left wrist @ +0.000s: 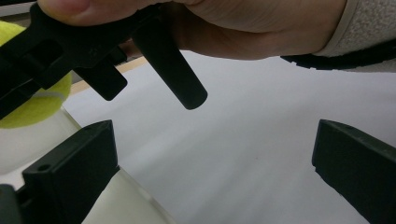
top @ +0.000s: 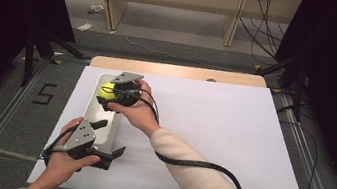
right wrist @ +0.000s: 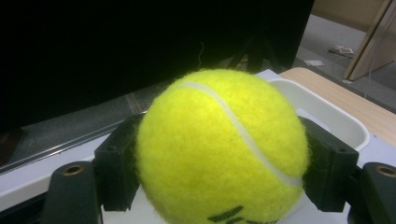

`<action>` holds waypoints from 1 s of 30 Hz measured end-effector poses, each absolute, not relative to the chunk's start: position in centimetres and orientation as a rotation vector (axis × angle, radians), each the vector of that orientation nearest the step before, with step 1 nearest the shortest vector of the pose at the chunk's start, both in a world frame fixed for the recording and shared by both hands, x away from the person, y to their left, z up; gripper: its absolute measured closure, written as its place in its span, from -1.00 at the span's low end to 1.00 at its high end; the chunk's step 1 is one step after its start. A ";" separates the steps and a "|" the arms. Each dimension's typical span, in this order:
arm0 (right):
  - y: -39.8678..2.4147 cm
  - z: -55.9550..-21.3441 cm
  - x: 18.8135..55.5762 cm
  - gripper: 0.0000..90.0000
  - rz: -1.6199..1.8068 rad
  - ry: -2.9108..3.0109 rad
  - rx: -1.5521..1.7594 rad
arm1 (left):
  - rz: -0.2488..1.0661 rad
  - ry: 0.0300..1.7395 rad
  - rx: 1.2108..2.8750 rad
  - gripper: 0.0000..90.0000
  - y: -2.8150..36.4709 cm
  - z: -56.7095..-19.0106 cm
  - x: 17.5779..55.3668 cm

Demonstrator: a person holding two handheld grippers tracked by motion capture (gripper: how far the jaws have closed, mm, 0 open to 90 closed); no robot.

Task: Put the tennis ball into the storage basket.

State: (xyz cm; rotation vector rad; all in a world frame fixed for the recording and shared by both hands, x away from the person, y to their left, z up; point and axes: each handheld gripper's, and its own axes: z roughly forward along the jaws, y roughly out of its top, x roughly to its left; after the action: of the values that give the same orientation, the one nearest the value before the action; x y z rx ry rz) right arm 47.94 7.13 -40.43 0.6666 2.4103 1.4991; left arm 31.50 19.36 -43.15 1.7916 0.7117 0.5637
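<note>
- We see the right gripper point(top: 114, 97) with its jaws clenched on a fuzzy yellow tennis ball point(top: 106, 91), one jaw on each side of it.
- We place the ball over the long white plastic tray point(top: 94, 114), at the tray's far end, near the desk's point(top: 231, 134) far-left corner.
- Our left gripper point(top: 108, 141) sits at the tray's near end, by the desk's near-left corner, jaws spread wide and grasping nothing.

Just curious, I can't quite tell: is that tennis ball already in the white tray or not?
Not yet: the right gripper clamps the tennis ball above the white tray.
</note>
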 end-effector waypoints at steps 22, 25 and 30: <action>8.1 -40.5 48.3 -0.41 1.480 2.446 0.646 | 0.564 0.709 1.790 -1.00 19.4 -43.1 31.5; 8.2 -40.6 48.4 -0.41 1.480 2.445 0.642 | 0.562 0.713 1.789 -1.00 19.4 -43.2 31.5; 8.4 -40.6 48.3 -0.41 1.477 2.451 0.635 | 0.562 0.709 1.792 -1.00 19.4 -43.2 31.5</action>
State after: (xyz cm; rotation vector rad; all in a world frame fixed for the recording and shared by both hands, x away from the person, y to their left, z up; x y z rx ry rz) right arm 48.32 8.41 -40.62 0.6355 2.4511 1.4770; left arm 31.52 19.39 -43.16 1.7919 0.7086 0.5624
